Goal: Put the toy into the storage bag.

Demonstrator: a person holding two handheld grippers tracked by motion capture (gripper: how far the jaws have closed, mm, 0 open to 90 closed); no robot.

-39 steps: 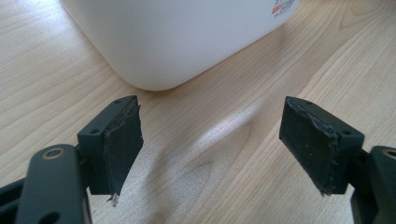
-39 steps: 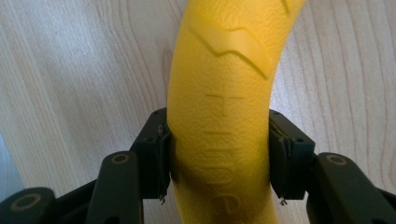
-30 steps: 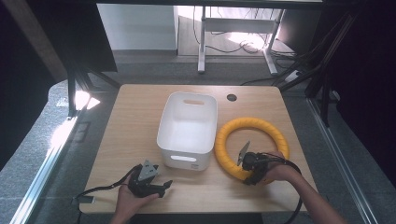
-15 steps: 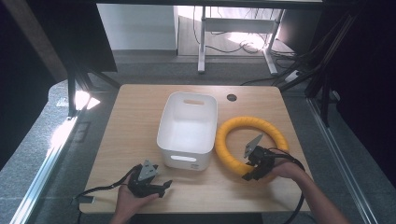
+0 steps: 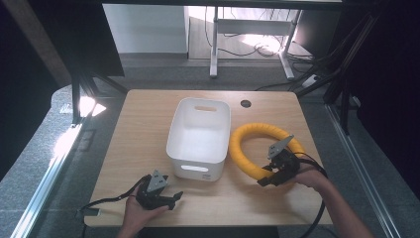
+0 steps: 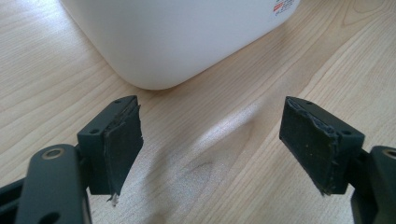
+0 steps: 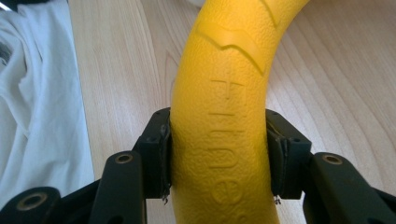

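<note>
Your left gripper is hovering over the table, fingers spread wide apart, with the white bin sitting at twelve o'clock.

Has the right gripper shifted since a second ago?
Yes. The right gripper, shut on the yellow ring, has moved rightward, away from the white bin.

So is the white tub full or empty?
Empty. In the high view the white tub stands upright, its bare white floor showing; the yellow ring lies outside, beside it.
</note>
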